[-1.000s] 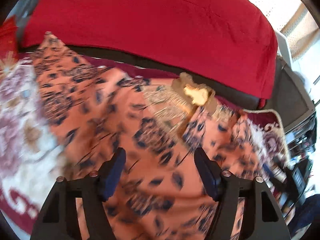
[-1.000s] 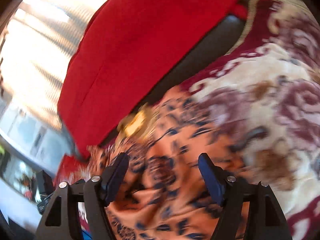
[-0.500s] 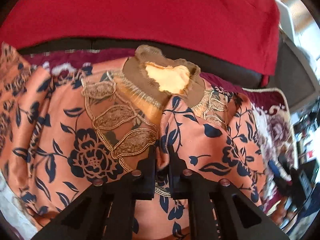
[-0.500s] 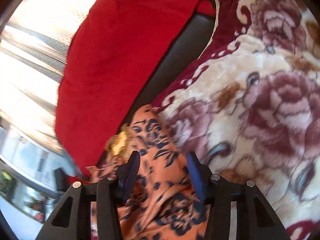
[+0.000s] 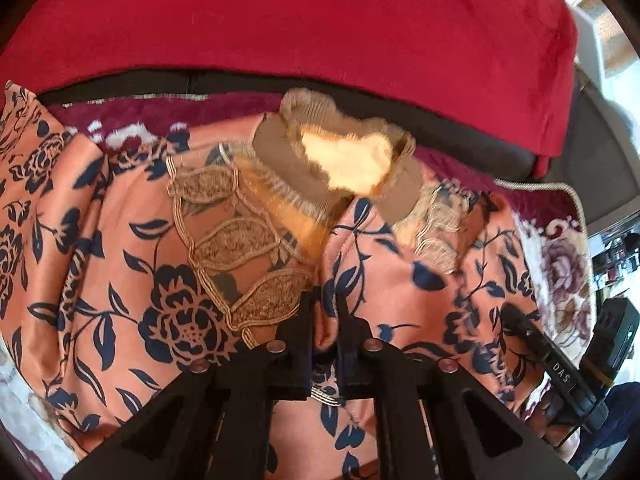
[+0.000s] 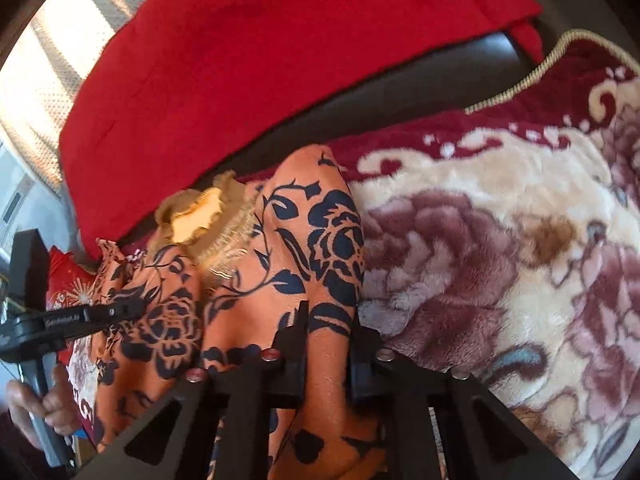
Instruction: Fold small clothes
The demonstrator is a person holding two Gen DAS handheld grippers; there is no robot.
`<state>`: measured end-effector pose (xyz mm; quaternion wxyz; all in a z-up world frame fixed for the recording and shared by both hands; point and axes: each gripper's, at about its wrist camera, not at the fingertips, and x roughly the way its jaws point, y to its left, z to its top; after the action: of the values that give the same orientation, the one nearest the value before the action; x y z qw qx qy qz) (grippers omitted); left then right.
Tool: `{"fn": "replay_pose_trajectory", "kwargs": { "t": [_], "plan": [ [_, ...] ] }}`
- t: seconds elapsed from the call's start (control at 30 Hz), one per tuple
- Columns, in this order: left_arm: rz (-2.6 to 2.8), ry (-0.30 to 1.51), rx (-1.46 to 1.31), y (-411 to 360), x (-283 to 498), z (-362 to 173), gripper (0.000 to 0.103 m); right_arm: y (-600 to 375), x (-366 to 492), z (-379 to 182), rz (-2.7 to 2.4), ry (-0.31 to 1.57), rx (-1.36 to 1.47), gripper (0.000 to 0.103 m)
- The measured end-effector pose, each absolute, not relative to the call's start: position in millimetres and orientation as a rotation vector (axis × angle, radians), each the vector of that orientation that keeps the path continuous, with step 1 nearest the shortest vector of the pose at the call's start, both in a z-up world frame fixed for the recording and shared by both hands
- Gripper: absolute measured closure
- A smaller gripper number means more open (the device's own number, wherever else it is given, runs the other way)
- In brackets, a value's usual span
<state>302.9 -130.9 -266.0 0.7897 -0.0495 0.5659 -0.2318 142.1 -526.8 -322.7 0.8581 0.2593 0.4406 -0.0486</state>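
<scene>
An orange garment with a navy flower print (image 5: pixel 152 272) lies spread on a plush floral blanket, its gold-lace neckline (image 5: pixel 344 160) towards the sofa back. My left gripper (image 5: pixel 325 312) is shut on a raised fold of the garment just below the neckline. The garment also shows in the right wrist view (image 6: pixel 304 248). My right gripper (image 6: pixel 329 320) is shut on a fold at the garment's right edge, next to the blanket. The right gripper also shows at the right of the left wrist view (image 5: pixel 560 376), the left one at the left of the right wrist view (image 6: pixel 72 316).
A cream and maroon floral blanket (image 6: pixel 500 248) covers the seat. A red cloth (image 5: pixel 320 20) drapes over the dark sofa back (image 5: pixel 500 148) behind the garment. A bright window (image 6: pixel 36 80) is far left in the right wrist view.
Both grippers went from wide open above the garment to shut on folds of it. The left closed first, below the neckline; the right closed after, at the garment's right edge.
</scene>
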Motion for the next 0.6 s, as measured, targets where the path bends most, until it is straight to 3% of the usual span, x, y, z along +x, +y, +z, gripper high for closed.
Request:
{"fn": "replay_pose_trajectory", "kwargs": {
  "t": [0.27, 0.33, 0.47, 0.6],
  "plan": [
    [-0.482, 0.964, -0.198, -61, 290, -199, 0.095, -574, 121, -316, -0.279, 0.806, 0.659, 0.09],
    [-0.456, 0.943, -0.204, -46, 285, -199, 0.095, -586, 118, -323, -0.415, 0.811, 0.634, 0.097],
    [-0.379, 1.072, -0.128, -33, 277, -242, 0.093, -626, 103, -338, -0.504, 0.752, 0.807, 0.097],
    [-0.399, 1.192, -0.169, -13, 256, -279, 0.091, -620, 95, -316, -0.323, 0.662, 0.887, 0.093]
  ]
}}
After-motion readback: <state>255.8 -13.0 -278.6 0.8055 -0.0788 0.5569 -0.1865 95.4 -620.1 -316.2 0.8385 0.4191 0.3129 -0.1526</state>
